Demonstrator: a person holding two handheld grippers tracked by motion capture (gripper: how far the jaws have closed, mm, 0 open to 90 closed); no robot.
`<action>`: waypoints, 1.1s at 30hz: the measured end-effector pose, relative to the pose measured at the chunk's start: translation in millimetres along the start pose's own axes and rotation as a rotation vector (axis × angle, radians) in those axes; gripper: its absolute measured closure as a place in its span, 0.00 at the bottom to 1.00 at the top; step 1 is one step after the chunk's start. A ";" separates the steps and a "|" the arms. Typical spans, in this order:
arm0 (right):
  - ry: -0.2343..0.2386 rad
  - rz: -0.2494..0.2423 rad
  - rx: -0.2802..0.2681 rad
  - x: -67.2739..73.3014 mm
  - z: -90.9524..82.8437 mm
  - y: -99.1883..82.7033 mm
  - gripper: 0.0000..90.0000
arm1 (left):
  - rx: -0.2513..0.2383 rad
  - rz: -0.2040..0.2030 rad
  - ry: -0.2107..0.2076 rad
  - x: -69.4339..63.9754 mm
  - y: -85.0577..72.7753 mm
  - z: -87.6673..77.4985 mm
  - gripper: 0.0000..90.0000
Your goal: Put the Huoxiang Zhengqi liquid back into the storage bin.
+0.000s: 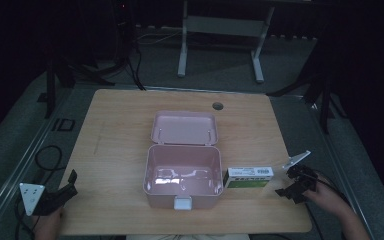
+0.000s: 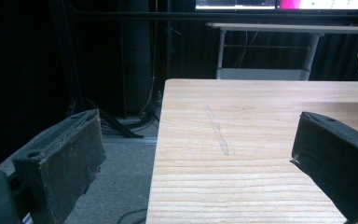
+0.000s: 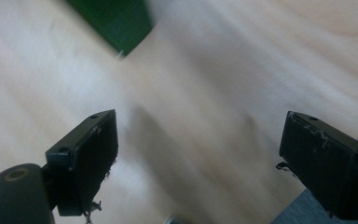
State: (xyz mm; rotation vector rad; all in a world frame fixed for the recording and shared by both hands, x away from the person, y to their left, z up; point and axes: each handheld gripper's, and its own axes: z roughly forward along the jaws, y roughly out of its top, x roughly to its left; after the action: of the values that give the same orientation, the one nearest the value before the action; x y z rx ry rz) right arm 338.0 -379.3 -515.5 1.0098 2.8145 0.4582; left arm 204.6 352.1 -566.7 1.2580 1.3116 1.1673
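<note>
High view puts our right gripper [image 1: 286, 191] near the table's right edge, jaws spread wide and empty, just beside the green-and-white carton [image 1: 248, 177] that lies flat on the wooden table [image 1: 120, 130] next to the open pink storage box [image 1: 182, 181]. Our left gripper [image 1: 70, 186] idles at the near left corner, likewise parted and holding nothing. We judge the carton is meant for the box. The right gripper view is blurred, with only the carton's green corner [image 3: 116, 21] at the top, so we risk closing off-centre and nudging the light carton against the box wall, or skidding it away, rather than pinching it squarely.
</note>
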 end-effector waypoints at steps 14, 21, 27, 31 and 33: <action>0.056 -0.195 0.216 28.7 -7.9 3.4 0.13 | -0.001 0.001 -0.009 0.0 0.0 0.0 0.03; 0.071 -0.295 0.276 47.2 -14.7 7.0 0.13 | 0.000 0.001 -0.012 -0.3 0.0 0.1 0.03; 0.053 -0.311 0.283 58.7 -21.6 15.4 0.13 | -0.002 0.003 -0.011 -0.6 0.0 0.0 0.03; 0.082 -0.334 0.288 63.6 -25.4 19.0 0.14 | -0.002 0.002 -0.013 -0.6 0.0 0.0 0.03; 0.105 -0.341 0.294 65.6 -28.3 20.7 0.14 | -0.001 0.000 -0.013 -0.3 0.0 0.0 0.03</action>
State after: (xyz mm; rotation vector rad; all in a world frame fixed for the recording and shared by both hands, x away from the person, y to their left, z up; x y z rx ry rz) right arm 294.0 -329.3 -482.6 0.5328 3.1254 0.0607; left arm 204.6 351.8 -566.7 1.2630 1.3013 1.1578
